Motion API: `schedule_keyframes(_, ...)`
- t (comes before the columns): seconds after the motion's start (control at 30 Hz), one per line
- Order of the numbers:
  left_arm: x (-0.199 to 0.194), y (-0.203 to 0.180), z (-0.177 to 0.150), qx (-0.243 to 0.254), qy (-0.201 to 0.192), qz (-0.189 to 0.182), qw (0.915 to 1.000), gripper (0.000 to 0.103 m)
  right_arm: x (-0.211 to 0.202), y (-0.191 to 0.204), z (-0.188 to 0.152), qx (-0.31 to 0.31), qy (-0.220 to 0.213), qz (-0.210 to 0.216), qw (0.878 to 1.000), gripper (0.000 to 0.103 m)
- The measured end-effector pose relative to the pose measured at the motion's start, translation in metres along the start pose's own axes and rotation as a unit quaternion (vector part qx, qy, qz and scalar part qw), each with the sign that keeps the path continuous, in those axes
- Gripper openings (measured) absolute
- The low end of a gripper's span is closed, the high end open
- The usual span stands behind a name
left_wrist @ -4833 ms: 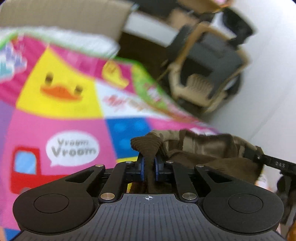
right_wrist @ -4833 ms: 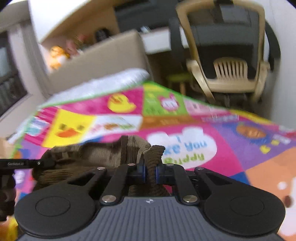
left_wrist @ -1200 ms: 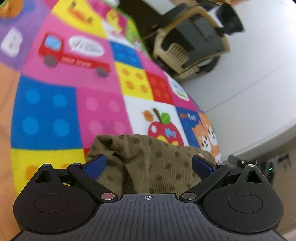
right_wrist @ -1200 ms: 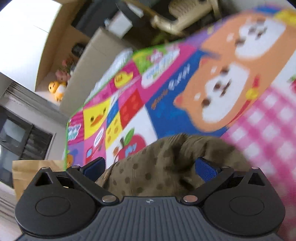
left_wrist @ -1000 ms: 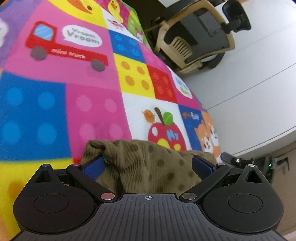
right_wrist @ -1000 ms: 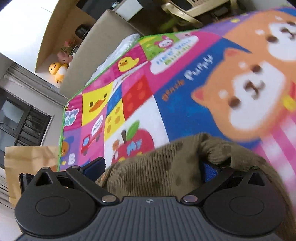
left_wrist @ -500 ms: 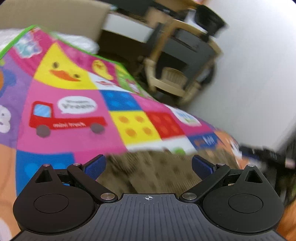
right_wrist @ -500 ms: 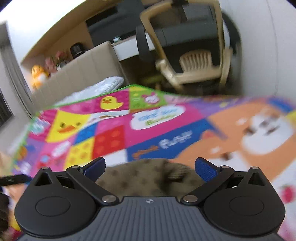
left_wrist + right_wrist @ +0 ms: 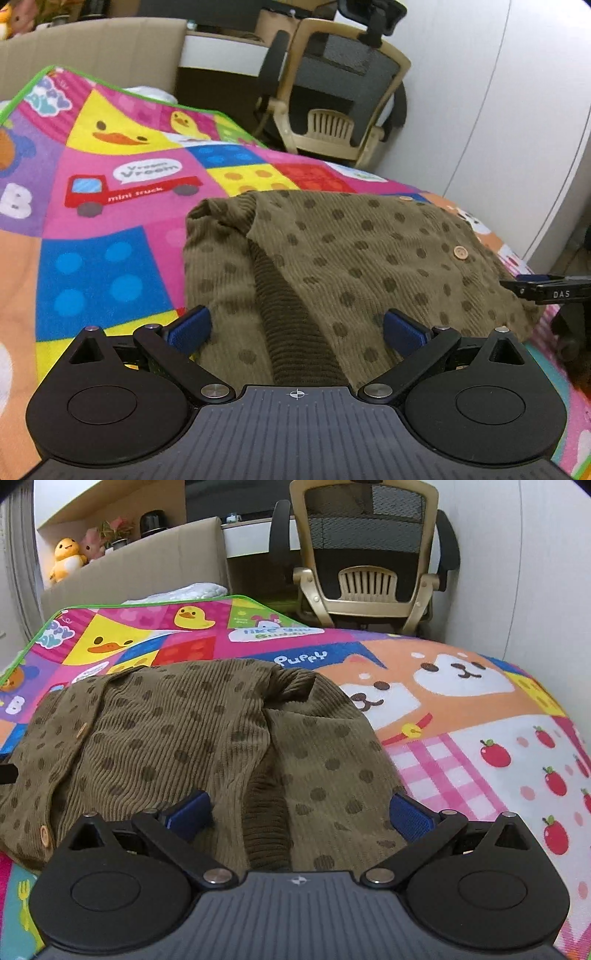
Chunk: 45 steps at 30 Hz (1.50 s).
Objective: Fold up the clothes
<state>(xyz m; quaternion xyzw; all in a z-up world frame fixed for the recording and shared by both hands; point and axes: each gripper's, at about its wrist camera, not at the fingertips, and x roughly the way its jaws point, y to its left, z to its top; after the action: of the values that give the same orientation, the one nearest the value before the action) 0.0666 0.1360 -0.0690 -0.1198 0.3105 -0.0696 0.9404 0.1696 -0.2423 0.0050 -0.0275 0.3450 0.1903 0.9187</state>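
An olive-brown corduroy garment [image 9: 354,266] with dark dots and wooden buttons lies folded in a compact bundle on the colourful play mat [image 9: 92,258]. My left gripper [image 9: 295,328] stands open over its near left part, blue pads wide apart, nothing held. In the right wrist view the same garment [image 9: 192,734] fills the middle, a darker ribbed cuff at its near edge. My right gripper [image 9: 299,812] is open above that edge, holding nothing. The tip of the right gripper [image 9: 543,288] shows at the right edge of the left wrist view.
The cartoon play mat [image 9: 461,709] covers the whole work surface. Behind it stand a beige office chair [image 9: 369,554], a tan upholstered headboard [image 9: 140,568] and a white wall [image 9: 517,110]. Plush toys [image 9: 66,557] sit on a shelf at the back left.
Both grippers, shut on the garment 4.8 s ago, are open now. Over the last second both views have tilted up and pulled back, so more of the folded garment shows.
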Motion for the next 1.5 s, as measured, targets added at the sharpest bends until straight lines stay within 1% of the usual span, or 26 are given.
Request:
schedule_keyframes(0.2, -0.035, -0.026, -0.039, 0.000, 0.007, -0.016, 0.9999, 0.102, -0.010, -0.009, -0.007, -0.017, 0.006, 0.030, 0.999, 0.103)
schedule_keyframes(0.23, -0.038, -0.031, -0.046, 0.008, 0.007, -0.014, 0.9998, 0.103, -0.014, -0.010, -0.010, -0.022, 0.007, 0.030, 0.999, 0.103)
schedule_keyframes(0.3, -0.044, -0.041, -0.057, 0.041, 0.006, -0.006, 0.9991, 0.103, -0.021, -0.011, -0.016, -0.030, 0.009, 0.028, 0.999, 0.103)
schedule_keyframes(0.37, -0.046, -0.045, -0.056, 0.055, 0.014, -0.003, 0.9984, 0.103, -0.027, -0.010, -0.020, -0.036, 0.010, 0.023, 0.999, 0.103)
schedule_keyframes(0.4, -0.045, -0.043, -0.052, 0.045, 0.019, -0.008, 0.9987, 0.103, -0.028, -0.009, -0.021, -0.039, 0.010, 0.018, 0.999, 0.103)
schedule_keyframes(0.5, -0.041, -0.028, -0.029, -0.013, 0.038, -0.037, 0.9985, 0.103, -0.033, -0.001, -0.027, -0.051, 0.009, 0.004, 0.999, 0.103)
schedule_keyframes(0.53, -0.040, -0.022, -0.020, -0.033, 0.035, -0.045, 0.9978, 0.103, -0.034, 0.002, -0.027, -0.054, 0.009, -0.001, 0.998, 0.103)
schedule_keyframes(0.6, -0.043, -0.014, -0.004, -0.053, 0.022, -0.043, 0.9974, 0.103, -0.035, 0.007, -0.027, -0.057, 0.009, -0.008, 0.998, 0.103)
schedule_keyframes(0.67, -0.042, -0.010, 0.008, -0.052, 0.017, -0.014, 0.9984, 0.103, -0.039, 0.010, -0.029, -0.060, 0.011, -0.013, 0.998, 0.103)
schedule_keyframes(0.77, -0.033, -0.005, 0.018, -0.045, 0.029, 0.042, 0.9977, 0.103, -0.046, 0.010, -0.027, -0.068, 0.008, -0.015, 0.998, 0.103)
schedule_keyframes(0.83, -0.027, 0.000, 0.022, -0.058, 0.040, 0.046, 0.9965, 0.103, -0.053, 0.008, -0.026, -0.074, 0.003, -0.016, 0.997, 0.103)
schedule_keyframes(0.87, -0.026, 0.002, 0.023, -0.066, 0.043, 0.036, 0.9962, 0.103, -0.058, 0.006, -0.024, -0.069, -0.005, -0.014, 0.998, 0.103)
schedule_keyframes(0.97, -0.023, 0.001, 0.031, -0.084, 0.047, -0.009, 0.9953, 0.103, -0.068, -0.007, -0.013, -0.046, -0.032, -0.028, 0.998, 0.103)
schedule_keyframes(1.03, -0.020, -0.002, 0.042, -0.094, 0.044, -0.039, 0.9939, 0.103, -0.064, -0.014, -0.004, -0.045, -0.046, -0.066, 0.996, 0.103)
schedule_keyframes(1.1, -0.011, -0.005, 0.048, -0.106, 0.049, -0.061, 0.9913, 0.103, -0.054, -0.025, 0.004, -0.035, -0.043, -0.099, 0.994, 0.103)
schedule_keyframes(1.2, 0.000, -0.009, 0.044, -0.096, 0.057, -0.042, 0.9928, 0.103, -0.037, -0.039, 0.005, -0.018, -0.026, -0.121, 0.992, 0.103)
schedule_keyframes(1.27, 0.008, -0.006, 0.039, -0.094, 0.065, -0.021, 0.9932, 0.103, -0.031, -0.046, 0.000, -0.002, -0.014, -0.109, 0.994, 0.090)
schedule_keyframes(1.3, 0.009, -0.002, 0.037, -0.099, 0.069, -0.015, 0.9926, 0.103, -0.029, -0.049, -0.004, 0.010, -0.004, -0.091, 0.996, 0.078)
schedule_keyframes(1.33, 0.010, 0.002, 0.035, -0.105, 0.072, -0.009, 0.9918, 0.103, -0.028, -0.051, -0.007, 0.023, 0.005, -0.071, 0.997, 0.071)
schedule_keyframes(1.37, 0.010, 0.006, 0.034, -0.108, 0.072, -0.002, 0.9916, 0.103, -0.029, -0.052, -0.011, 0.031, 0.006, -0.061, 0.998, 0.071)
schedule_keyframes(1.4, 0.009, 0.009, 0.033, -0.110, 0.071, 0.004, 0.9914, 0.103, -0.031, -0.048, -0.015, 0.029, 0.004, -0.060, 0.998, 0.068)
schedule_keyframes(1.43, 0.006, 0.012, 0.034, -0.108, 0.068, 0.013, 0.9917, 0.103, -0.033, -0.044, -0.017, 0.024, 0.005, -0.057, 0.998, 0.063)
schedule_keyframes(1.5, 0.001, 0.017, 0.032, -0.105, 0.069, 0.030, 0.9916, 0.103, -0.039, -0.036, -0.019, 0.008, 0.011, -0.040, 0.999, 0.060)
